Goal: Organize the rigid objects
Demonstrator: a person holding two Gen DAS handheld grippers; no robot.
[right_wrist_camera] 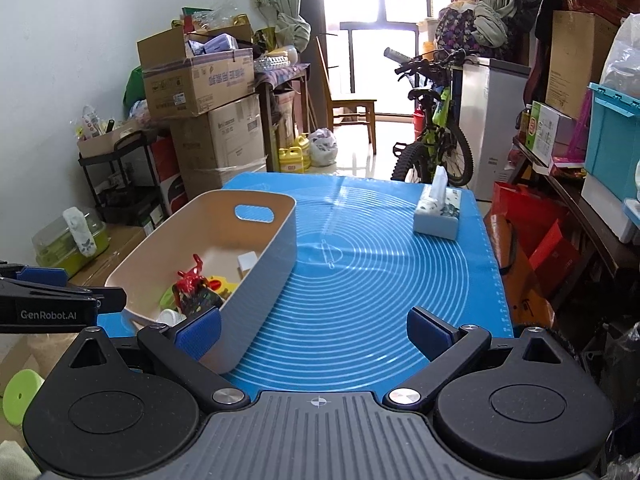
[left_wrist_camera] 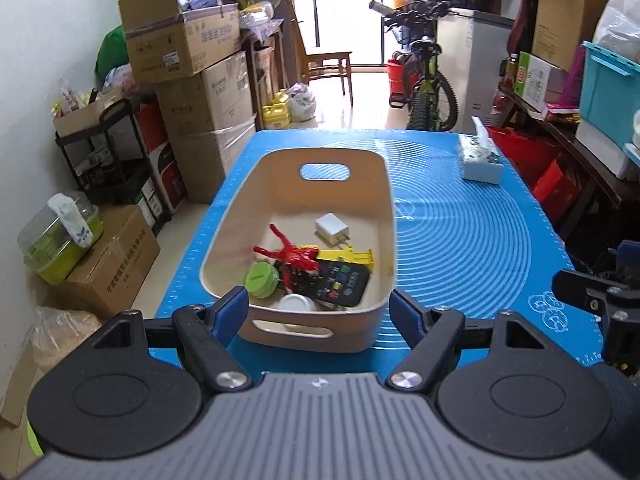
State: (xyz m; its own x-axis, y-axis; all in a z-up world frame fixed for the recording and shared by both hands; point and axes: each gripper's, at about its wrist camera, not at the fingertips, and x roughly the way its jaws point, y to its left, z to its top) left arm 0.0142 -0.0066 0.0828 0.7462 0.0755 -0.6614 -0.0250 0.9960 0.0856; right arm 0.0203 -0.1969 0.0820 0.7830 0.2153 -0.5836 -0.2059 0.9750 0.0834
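A beige bin [left_wrist_camera: 384,200] [right_wrist_camera: 276,256] with handle slots stands on the blue mat [left_wrist_camera: 472,248] [right_wrist_camera: 360,280]. Inside it lie a black remote [left_wrist_camera: 340,286], a red toy figure [left_wrist_camera: 294,254] [right_wrist_camera: 190,280], a green round tin [left_wrist_camera: 260,278], a white charger [left_wrist_camera: 330,228], a yellow piece [left_wrist_camera: 352,257] and a white cap [left_wrist_camera: 296,304]. My left gripper [left_wrist_camera: 318,312] hangs open just before the bin's near wall, with nothing between its fingers. My right gripper [right_wrist_camera: 318,330] stands open over bare mat to the right of the bin, also holding nothing.
A tissue box [left_wrist_camera: 480,158] [right_wrist_camera: 438,212] sits at the mat's far right. Stacked cardboard boxes [left_wrist_camera: 192,80] and a black rack [left_wrist_camera: 108,160] line the left wall. A bicycle [right_wrist_camera: 436,132] stands beyond the table, and a cluttered shelf [right_wrist_camera: 580,184] runs along the right.
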